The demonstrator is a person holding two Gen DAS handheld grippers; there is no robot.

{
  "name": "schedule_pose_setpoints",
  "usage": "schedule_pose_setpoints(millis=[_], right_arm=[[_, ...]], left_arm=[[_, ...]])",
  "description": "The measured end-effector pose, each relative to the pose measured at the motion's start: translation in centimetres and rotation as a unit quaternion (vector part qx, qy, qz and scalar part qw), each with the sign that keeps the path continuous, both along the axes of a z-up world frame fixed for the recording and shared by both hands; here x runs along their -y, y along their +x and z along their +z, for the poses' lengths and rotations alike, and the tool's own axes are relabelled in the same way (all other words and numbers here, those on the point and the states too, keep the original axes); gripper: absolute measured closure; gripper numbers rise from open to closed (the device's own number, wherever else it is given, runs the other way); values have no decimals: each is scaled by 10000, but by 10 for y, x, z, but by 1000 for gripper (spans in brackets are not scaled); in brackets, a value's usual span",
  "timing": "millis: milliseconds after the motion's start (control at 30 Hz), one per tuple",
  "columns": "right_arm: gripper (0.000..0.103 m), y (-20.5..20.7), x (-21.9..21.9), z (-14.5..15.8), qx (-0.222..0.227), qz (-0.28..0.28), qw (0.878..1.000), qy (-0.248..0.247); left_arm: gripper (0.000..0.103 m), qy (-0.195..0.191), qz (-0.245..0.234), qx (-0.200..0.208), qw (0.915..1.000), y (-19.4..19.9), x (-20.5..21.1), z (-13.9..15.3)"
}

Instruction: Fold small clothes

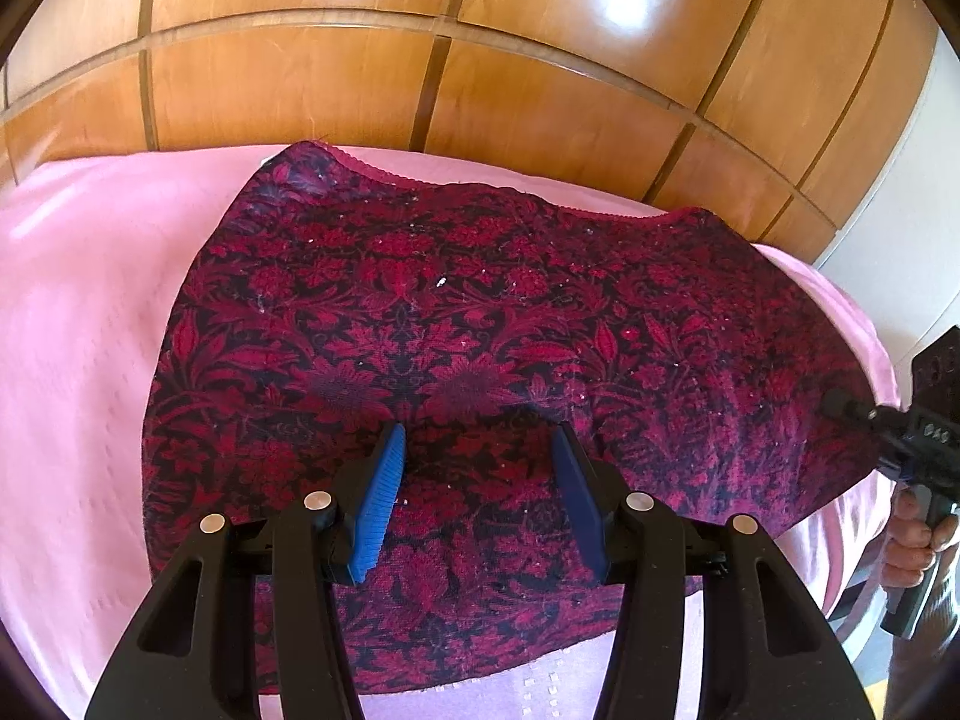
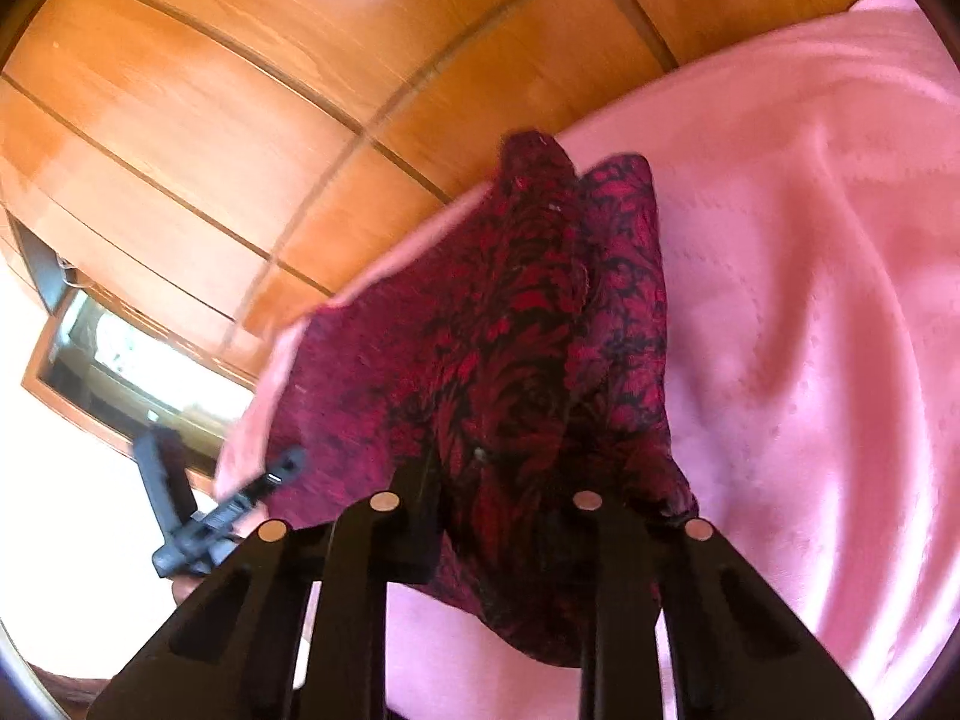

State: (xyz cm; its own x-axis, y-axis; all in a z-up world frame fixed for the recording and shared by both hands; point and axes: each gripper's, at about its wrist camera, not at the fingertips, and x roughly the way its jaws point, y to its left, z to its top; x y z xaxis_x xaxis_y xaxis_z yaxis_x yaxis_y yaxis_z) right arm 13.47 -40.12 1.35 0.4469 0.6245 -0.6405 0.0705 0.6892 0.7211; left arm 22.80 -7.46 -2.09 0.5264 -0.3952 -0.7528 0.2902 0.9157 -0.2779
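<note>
A dark red and black floral garment (image 1: 456, 324) lies spread on a pink sheet (image 1: 84, 312). My left gripper (image 1: 477, 450) hovers open just over the garment's near middle, its blue pads (image 1: 379, 504) apart and empty. In the right wrist view my right gripper (image 2: 498, 462) is shut on a bunched edge of the same garment (image 2: 516, 312), which drapes over and hides the fingertips; the cloth is lifted off the sheet (image 2: 810, 300). The right gripper's body and the hand holding it show at the left view's right edge (image 1: 924, 438).
Wooden wardrobe panels (image 1: 420, 60) stand behind the bed. A window or mirror frame (image 2: 108, 372) shows at the left of the right wrist view. The left gripper's body (image 2: 204, 516) appears there too. Pink sheet spreads on both sides of the garment.
</note>
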Motion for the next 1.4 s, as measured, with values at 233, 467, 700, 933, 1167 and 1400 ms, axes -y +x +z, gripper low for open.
schedule_pose_setpoints(millis=[233, 467, 700, 933, 1167, 1400], right_arm=[[90, 26, -67, 73, 866, 676, 9939, -47], [92, 49, -149, 98, 1129, 1433, 9825, -381], [92, 42, -239, 78, 1084, 2359, 9617, -882], [92, 17, -291, 40, 946, 2980, 9402, -1350], [92, -3, -286, 42, 1213, 3006, 9298, -1744], [57, -10, -242, 88, 1660, 2567, 9460, -1074]], left_arm=[[53, -524, -29, -102, 9986, 1, -16, -1], [53, -1472, 141, -218, 9888, -5, -59, 6], [53, -2622, 645, -137, 9628, -21, -147, 18], [41, -3448, 266, -211, 9381, -19, -156, 30], [78, -3271, -73, -920, 9405, 14, -114, 6], [90, -2411, -222, -608, 9683, 22, -88, 22]])
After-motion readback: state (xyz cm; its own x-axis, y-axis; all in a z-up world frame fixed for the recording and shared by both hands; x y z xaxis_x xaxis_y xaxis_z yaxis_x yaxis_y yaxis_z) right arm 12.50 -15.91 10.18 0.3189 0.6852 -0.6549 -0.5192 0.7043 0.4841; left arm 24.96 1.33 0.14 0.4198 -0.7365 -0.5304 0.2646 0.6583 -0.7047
